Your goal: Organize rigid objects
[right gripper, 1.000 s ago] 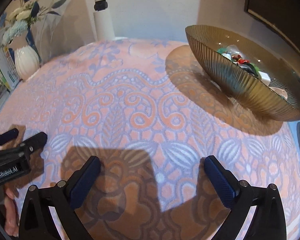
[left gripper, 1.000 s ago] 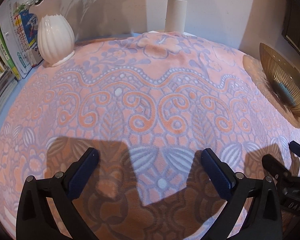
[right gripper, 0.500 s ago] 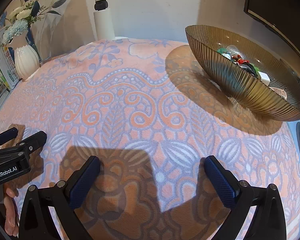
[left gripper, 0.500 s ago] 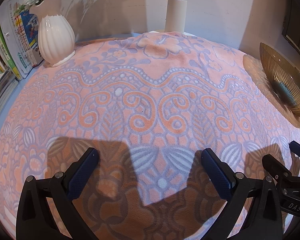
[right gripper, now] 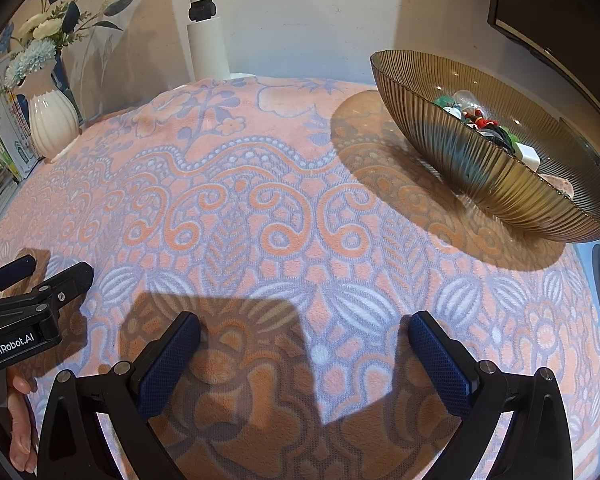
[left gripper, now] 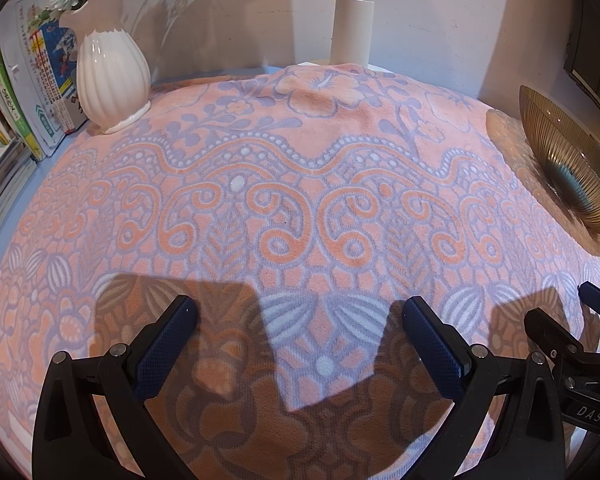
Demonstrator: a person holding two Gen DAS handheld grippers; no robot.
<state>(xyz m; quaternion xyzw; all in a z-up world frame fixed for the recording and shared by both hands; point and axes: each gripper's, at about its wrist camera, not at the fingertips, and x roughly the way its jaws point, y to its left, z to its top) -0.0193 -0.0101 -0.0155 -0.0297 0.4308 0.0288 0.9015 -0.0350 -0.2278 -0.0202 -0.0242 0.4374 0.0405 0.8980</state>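
Looks like the very start or a pause – left tongs (left gripper: pixel 296 336) and right tongs (right gripper: pixel 304 344) spread wide over the bare blanket (right gripper: pixel 260 208), pinching nothing – small bits sitting in the bowl (right gripper: pixel 480 168) at far right, so probably reaching there next.

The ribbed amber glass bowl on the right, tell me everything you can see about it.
The ribbed amber glass bowl is wide, shallow and see-through, with fine ridges running from its rim down to a small base. It sits upright at the right side of the pink and lilac patterned cloth, near the wall, throwing a broad shadow to its left. Inside lies a heap of small objects in green, red and white, too small to identify. Neither gripper touches it.
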